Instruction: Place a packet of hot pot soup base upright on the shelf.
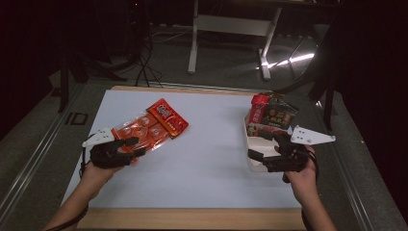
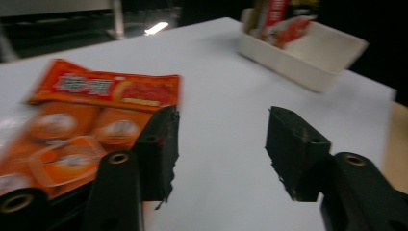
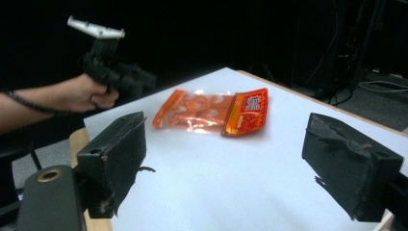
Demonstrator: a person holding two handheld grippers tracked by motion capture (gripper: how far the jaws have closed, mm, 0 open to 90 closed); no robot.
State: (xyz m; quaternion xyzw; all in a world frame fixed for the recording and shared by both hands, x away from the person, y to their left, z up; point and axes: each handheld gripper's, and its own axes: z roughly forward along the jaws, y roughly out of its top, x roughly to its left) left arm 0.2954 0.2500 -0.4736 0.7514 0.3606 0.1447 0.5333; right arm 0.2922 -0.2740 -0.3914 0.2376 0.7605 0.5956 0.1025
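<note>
An orange snack bag with a red header lies flat on the white sheet at the left. My left gripper hovers just at its near end, jaws partly apart with nothing between them. In the left gripper view the bag sits beside and behind the left jaw, outside the gap of the gripper. My right gripper stands wide open over the near end of a white tray. In the right gripper view the bag lies well beyond the empty gripper.
The white tray at the right holds red and dark snack packets at its far end. A wooden table edge runs along the front. White desk legs stand on the floor behind the table.
</note>
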